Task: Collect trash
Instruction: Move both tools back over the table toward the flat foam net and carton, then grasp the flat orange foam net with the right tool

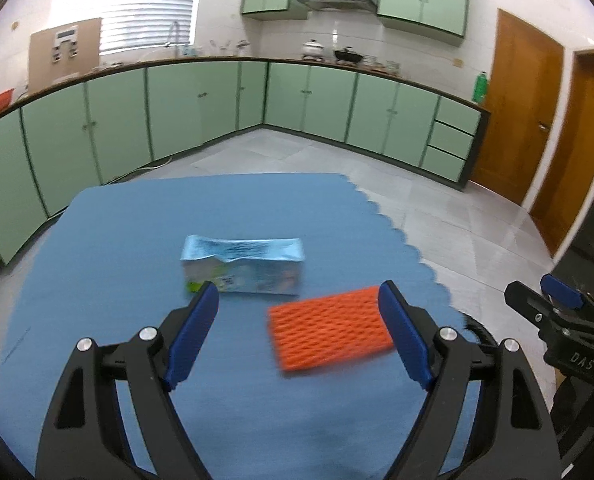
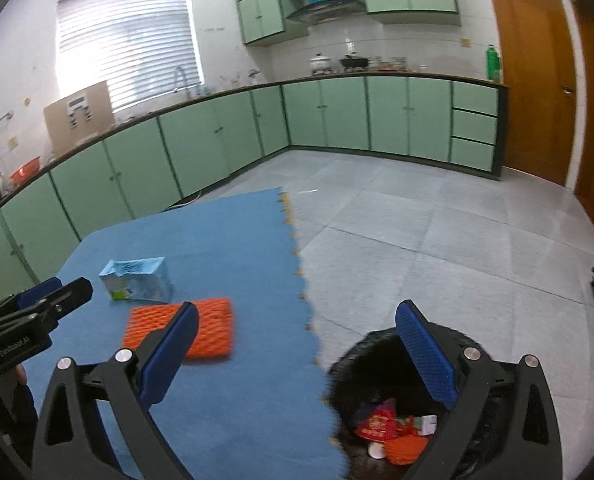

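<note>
A crushed light-blue carton [image 1: 243, 266] lies on the blue mat [image 1: 137, 240]. An orange foam net [image 1: 329, 330] lies flat just in front of it and to its right. My left gripper [image 1: 299, 292] hovers open over the near edge of both, nothing between its blue pads. In the right wrist view the carton [image 2: 137, 280] and the net [image 2: 213, 332] sit to the left. My right gripper [image 2: 297, 308] is open and empty, straddling the mat's scalloped edge. Below its right finger is a black-lined trash bin [image 2: 361, 356] holding red wrappers and orange scraps.
Grey tiled floor [image 2: 437, 240] spreads to the right of the mat. Green cabinets [image 1: 177, 112] line the far walls, and wooden doors [image 1: 517, 108] stand at the right. Each gripper shows at the edge of the other's view.
</note>
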`<state>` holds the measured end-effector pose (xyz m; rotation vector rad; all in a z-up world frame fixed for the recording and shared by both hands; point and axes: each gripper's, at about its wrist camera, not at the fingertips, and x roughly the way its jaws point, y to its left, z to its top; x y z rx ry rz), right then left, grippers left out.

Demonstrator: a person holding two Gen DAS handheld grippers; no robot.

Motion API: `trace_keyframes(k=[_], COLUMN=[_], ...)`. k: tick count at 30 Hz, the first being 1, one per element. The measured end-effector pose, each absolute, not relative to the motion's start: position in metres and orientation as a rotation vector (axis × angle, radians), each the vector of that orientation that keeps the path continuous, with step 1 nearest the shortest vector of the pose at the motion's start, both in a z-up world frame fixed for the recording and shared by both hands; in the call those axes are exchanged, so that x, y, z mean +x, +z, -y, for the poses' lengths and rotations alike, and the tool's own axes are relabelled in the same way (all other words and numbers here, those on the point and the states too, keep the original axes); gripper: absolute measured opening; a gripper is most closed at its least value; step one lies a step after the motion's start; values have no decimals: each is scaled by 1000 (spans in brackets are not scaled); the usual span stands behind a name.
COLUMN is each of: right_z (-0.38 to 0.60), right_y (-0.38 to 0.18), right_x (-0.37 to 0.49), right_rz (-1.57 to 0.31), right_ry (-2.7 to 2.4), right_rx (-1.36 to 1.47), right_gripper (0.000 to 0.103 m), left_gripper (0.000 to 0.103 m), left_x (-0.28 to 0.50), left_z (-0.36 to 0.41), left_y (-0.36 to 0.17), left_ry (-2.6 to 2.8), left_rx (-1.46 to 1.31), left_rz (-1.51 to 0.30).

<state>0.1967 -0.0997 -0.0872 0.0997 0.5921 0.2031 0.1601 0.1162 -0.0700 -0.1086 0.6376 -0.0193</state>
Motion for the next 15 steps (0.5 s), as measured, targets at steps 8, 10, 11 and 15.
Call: trace_keyframes(k=[8, 10, 11, 15], right_z=[48, 38, 36, 25], right_y=[-107, -112, -115, -124], right_x=[220, 225, 225, 230], right_rz=[-644, -660, -664, -683], right_ry=[270, 273, 274, 263], right_rx=[48, 38, 36, 22], right_gripper=[96, 96, 96, 96], left_gripper=[80, 80, 80, 80], left_x=[157, 157, 157, 155], left_z=[-153, -160, -162, -171], left_y=[-81, -84, -85, -91], left_ry=[45, 55, 60, 71], left_rx=[-128, -123, -119, -120], left_rz=[-657, -658, -658, -664])
